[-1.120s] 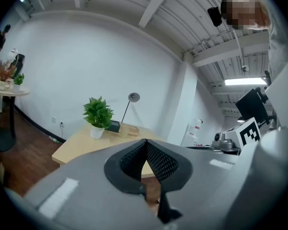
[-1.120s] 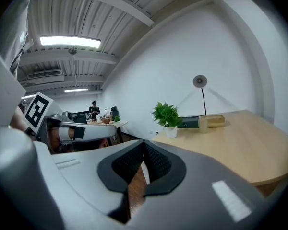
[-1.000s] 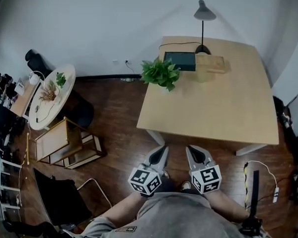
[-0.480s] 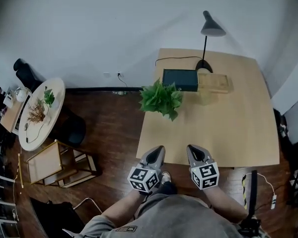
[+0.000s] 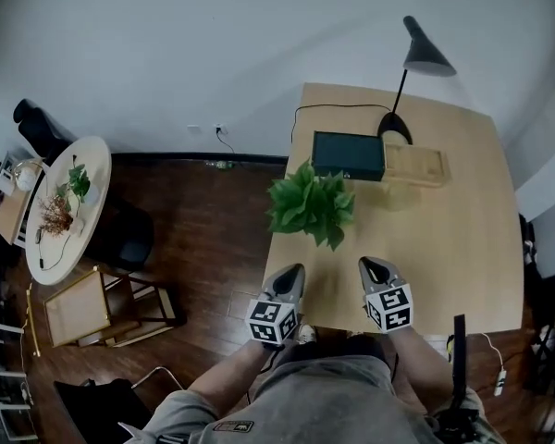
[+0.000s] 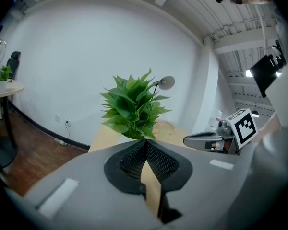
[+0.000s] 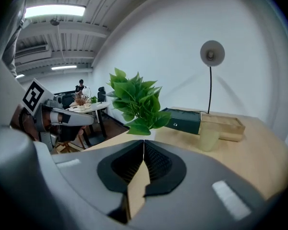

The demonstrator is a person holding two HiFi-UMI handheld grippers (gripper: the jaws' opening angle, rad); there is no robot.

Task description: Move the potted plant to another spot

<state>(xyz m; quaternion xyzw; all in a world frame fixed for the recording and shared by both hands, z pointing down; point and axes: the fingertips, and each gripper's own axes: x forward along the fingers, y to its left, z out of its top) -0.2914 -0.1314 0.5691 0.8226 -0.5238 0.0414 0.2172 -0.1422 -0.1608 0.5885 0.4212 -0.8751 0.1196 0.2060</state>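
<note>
The left claw (image 5: 293, 271) and the right claw (image 5: 370, 263) hang side by side over the near edge of the wooden table (image 5: 444, 257). The jaws of each are pressed together, with nothing between them.

Just ahead of both claws there is only bare table top, so nothing stands between them and the potted plant (image 5: 312, 206). The plant stands a little further ahead, slightly to the right of the left claw and ahead-left of the right claw, close to the table's left edge. Its green leaves spread wide and hide nearly all of the pot.

Behind the plant, ahead of the right claw, stands a pale cup (image 7: 209, 137). I cannot tell if anything is in it. Just beyond the cup a dark green case (image 5: 349, 155) and a low wooden box (image 5: 416, 166) lie next to each other, and the inside of the box cannot be seen. At the far edge stands a black lamp (image 5: 427, 56).

Far to the left of the left claw, across the dark wooden floor (image 5: 203, 239), a round white table (image 5: 97, 169) carries two small plants.
</note>
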